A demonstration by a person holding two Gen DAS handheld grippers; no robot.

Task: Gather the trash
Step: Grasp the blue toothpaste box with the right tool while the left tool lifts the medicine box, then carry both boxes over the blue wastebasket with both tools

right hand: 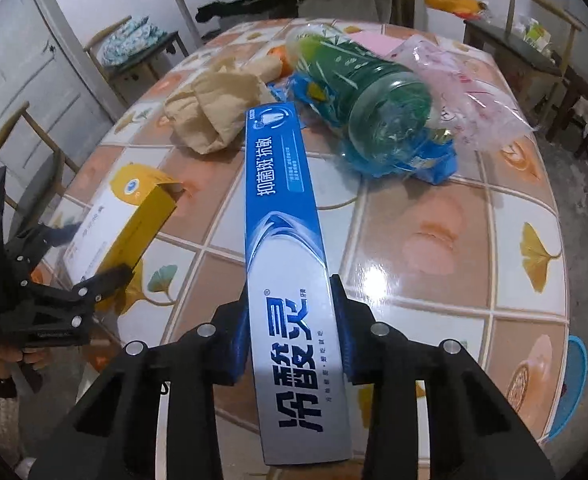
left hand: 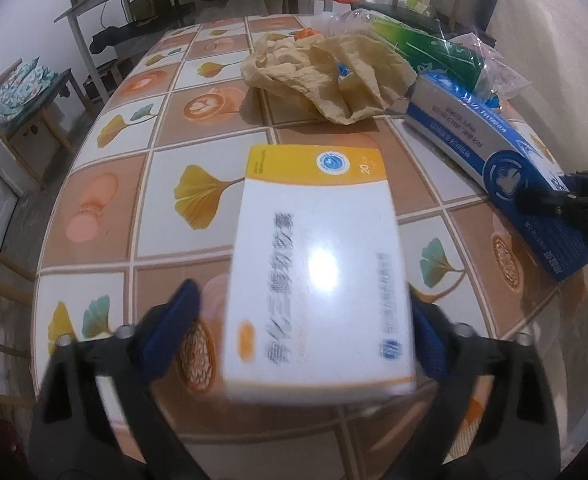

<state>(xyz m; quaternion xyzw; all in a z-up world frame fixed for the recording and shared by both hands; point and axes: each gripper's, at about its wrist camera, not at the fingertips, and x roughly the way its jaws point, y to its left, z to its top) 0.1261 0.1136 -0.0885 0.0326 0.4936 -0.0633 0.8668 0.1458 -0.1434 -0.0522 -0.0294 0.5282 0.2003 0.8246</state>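
A white and yellow medicine box (left hand: 317, 264) lies between the fingers of my left gripper (left hand: 303, 300). Its right pad touches the box's side, while a strip of table shows between the left pad and the box, so the jaws stand open around it. The right wrist view shows that gripper (right hand: 94, 248) at the left, astride the box (right hand: 134, 216). My right gripper (right hand: 291, 286) is shut on the near end of a long blue toothpaste box (right hand: 282, 200), pads against both long sides. One of its fingers (left hand: 541, 200) shows on that box (left hand: 473, 136) in the left wrist view.
Farther back on the round tiled table (right hand: 433, 240) lie crumpled tan paper (left hand: 317, 72), a green plastic bottle (right hand: 357, 92) on a blue wrapper (right hand: 425, 160), and a clear plastic bag (right hand: 477, 92). Chairs (left hand: 26, 96) and a side table (right hand: 533, 52) stand around the table.
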